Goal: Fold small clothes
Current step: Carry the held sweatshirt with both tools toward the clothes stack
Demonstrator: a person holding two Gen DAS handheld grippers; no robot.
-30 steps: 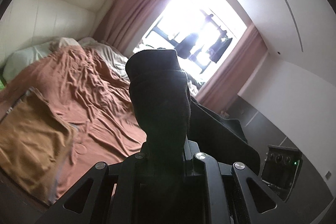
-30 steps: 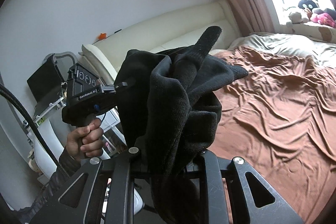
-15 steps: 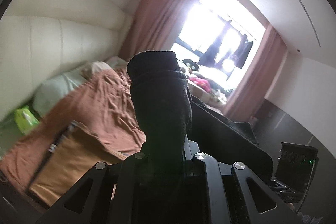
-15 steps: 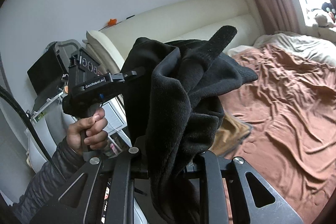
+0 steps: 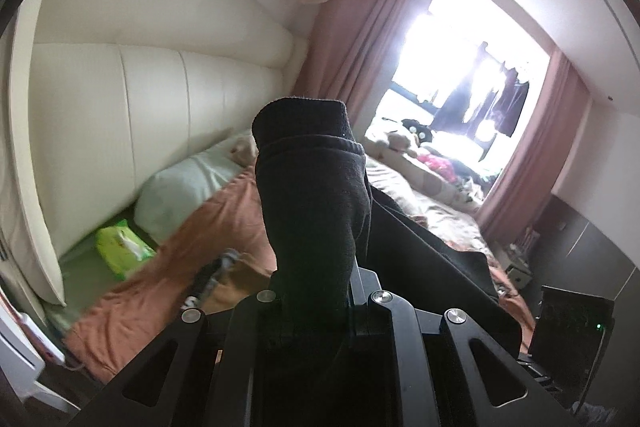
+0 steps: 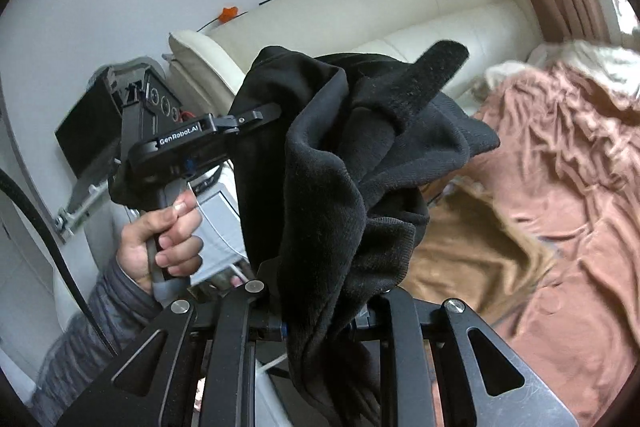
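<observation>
In your left wrist view, the left tongs at the bottom centre are pinched on a black garment, which stands up as a thick fold through the middle of the frame and hides the fingertips. The cloth trails off to the lower right. Behind it lies the bed with its rust-brown cover, a pale pillow and a green packet at the left, the cream headboard above them, and a bright window with pink curtains at the upper right.

In your right wrist view, the right tongs at the bottom centre also clamp the black garment, bunched and draped over them. At the left, your hand grips the other tool's handle, whose tongs bite the garment's left edge. The brown bed cover fills the right side.
</observation>
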